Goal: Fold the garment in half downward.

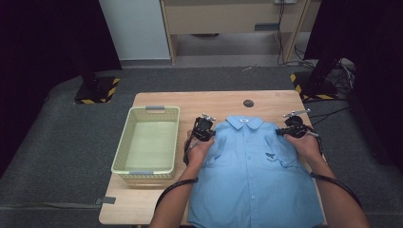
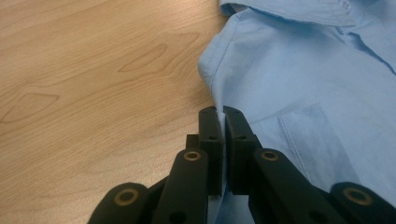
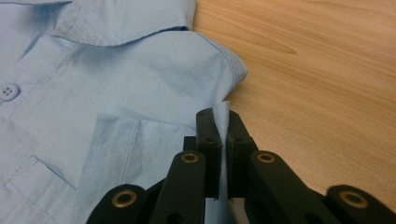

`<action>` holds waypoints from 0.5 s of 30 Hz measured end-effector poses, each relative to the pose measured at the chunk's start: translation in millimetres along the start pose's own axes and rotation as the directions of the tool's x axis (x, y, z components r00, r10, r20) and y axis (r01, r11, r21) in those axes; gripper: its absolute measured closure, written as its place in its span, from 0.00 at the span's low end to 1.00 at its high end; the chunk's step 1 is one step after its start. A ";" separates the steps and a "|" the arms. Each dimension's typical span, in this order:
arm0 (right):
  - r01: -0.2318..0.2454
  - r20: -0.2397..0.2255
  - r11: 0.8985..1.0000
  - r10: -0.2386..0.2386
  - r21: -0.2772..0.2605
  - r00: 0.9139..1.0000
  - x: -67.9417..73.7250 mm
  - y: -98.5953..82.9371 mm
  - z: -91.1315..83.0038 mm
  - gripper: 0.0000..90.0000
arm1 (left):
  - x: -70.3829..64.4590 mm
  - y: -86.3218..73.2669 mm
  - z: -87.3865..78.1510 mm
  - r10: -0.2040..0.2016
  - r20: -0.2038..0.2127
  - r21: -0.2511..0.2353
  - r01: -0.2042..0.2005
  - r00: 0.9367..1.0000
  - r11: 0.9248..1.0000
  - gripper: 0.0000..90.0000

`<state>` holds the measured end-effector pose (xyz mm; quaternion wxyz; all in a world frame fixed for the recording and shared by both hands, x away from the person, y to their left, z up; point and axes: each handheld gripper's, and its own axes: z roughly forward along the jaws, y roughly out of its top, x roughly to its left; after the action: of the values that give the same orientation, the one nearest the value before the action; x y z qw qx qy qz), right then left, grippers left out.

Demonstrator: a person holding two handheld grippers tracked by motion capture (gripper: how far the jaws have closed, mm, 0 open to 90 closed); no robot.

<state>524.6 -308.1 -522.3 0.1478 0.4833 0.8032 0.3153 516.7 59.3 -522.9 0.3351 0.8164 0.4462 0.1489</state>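
Fabric slipping out of a pinch is my main worry at this moment, so I check each view for it.

From the high view, the light blue shirt (image 1: 254,166) lies flat and face up on the wooden table (image 1: 157,202), collar away from me and hem hanging near the close edge. My left gripper (image 1: 205,129) sits at the shirt's left shoulder edge and my right gripper (image 1: 294,128) at its right shoulder edge. A pale green basket (image 1: 147,142) stands empty just beside the shirt on the left. If I lift or fold unevenly, I judge one shoulder could drag and skew the whole garment, or a sleeve could catch on the basket rim.

In the left gripper view, the jaws of the left gripper (image 2: 221,114) are clamped together on a thin ridge of the shirt (image 2: 308,79) at its side edge. Only a narrow sliver of cloth sits between them, close to the tips. I think a sharp pull could tug it free, since the bite looks shallow.

In the right gripper view, the right gripper (image 3: 219,116) is likewise closed on a small upright fold of the shirt (image 3: 116,93) at the sleeve seam, bare table (image 3: 317,84) beside it. That fold stands a little proud of the tips, so the hold seems slightly better, yet a mismatch between the two grips could let one side drop first.
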 end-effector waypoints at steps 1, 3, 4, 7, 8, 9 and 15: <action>0.006 0.003 1.000 -0.006 0.002 1.000 0.5 0.5 0.1 0.98 | 0.1 0.4 -0.1 0.002 -0.001 0.001 -0.002 1.000 1.000 0.98; 0.010 0.007 1.000 -0.010 0.000 1.000 1.0 1.6 0.3 0.98 | 0.4 1.6 -0.4 0.004 -0.004 0.000 -0.004 1.000 1.000 0.98; 0.011 0.009 1.000 -0.011 0.000 1.000 1.0 2.3 0.2 0.98 | 0.8 2.3 -0.8 0.003 -0.005 -0.001 -0.003 1.000 1.000 0.98; 0.014 0.013 1.000 -0.014 -0.007 1.000 1.1 5.6 -1.7 0.98 | 1.4 5.8 -4.0 0.003 -0.014 -0.011 -0.003 1.000 1.000 0.98; 0.013 0.013 1.000 -0.013 -0.012 1.000 1.2 7.1 -3.0 0.98 | 1.3 8.0 -6.5 0.007 -0.018 -0.018 -0.007 1.000 1.000 0.98; 0.013 0.014 1.000 -0.013 -0.018 1.000 1.5 9.7 -5.3 0.98 | 1.1 9.6 -8.4 0.010 -0.021 -0.021 -0.011 1.000 1.000 0.98; 0.028 0.019 0.999 -0.027 -0.042 0.999 5.8 20.5 -16.3 0.98 | -1.3 18.3 -20.3 0.019 -0.037 -0.056 -0.021 0.999 0.998 0.99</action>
<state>526.9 -302.1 -496.2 0.1698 0.4720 0.8016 0.3254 516.4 59.7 -495.5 0.3482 0.8082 0.4398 0.1794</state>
